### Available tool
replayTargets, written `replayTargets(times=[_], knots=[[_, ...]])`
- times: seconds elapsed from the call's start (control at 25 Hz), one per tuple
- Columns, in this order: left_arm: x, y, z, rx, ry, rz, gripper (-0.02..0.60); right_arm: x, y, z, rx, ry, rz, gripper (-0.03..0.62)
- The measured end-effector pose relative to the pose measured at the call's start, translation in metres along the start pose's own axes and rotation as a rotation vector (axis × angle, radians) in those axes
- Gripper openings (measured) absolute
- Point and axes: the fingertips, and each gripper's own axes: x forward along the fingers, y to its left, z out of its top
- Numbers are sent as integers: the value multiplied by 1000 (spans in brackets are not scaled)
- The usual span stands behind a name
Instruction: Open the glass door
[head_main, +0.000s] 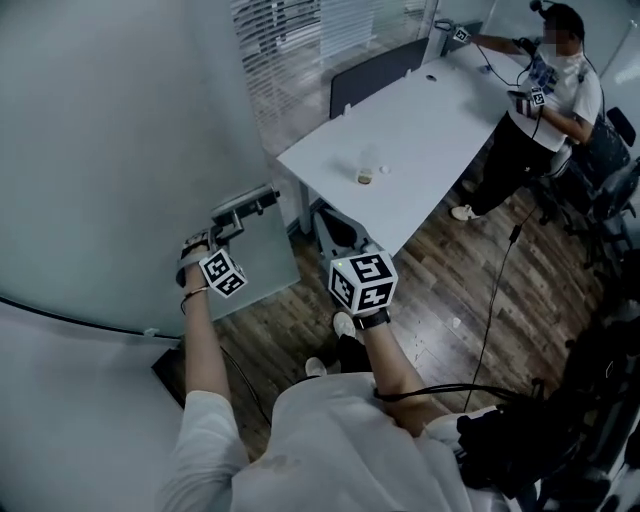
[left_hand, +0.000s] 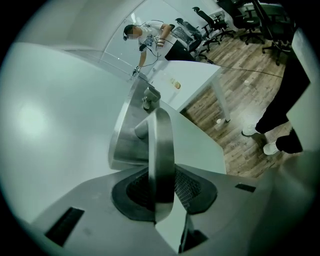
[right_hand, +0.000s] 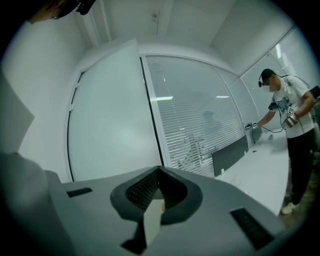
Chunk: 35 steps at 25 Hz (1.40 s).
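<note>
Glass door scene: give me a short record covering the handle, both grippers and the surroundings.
handle: metal lever on the frosted glass door
left gripper: jaws closed on the handle
right gripper: jaws shut, nothing between them, not touching the door
nearby: white table, second person at its far end
how far open: cannot tell

Head view: steeply down. Left gripper view: close on door handle (left_hand: 161, 150). Right gripper view: level. All share white desk (head_main: 420, 130).
</note>
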Motion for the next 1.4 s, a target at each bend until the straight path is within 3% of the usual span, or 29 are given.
replayTargets(times=[0.2,0.4,0.76,0.96,1.12,1.2,1.4], knots=[[-34,-10,0,-14,-25,-8,95,-43,-5,-18,21,29,-61,2],[-50,-25,9,-20,-38,-36,95,-73,-19,-7,34,3,-99,2],[-70,-47,7,-7,-56,-83,95,-97,-14,20,-20,-15,2,2],[-79,-74,-2,121,80,-119,97,-136,-36,17,7,2,43,2],[-88,-85,2,132,134,-128,97,-152,-50,-16,65,55,60,2],[-96,-93,-3,117,161,-120,95,-154,-43,-32,69,89,89,2],[-113,-99,-5,-10,150,-79,97,-151,-13,-39,61,104,168,2]])
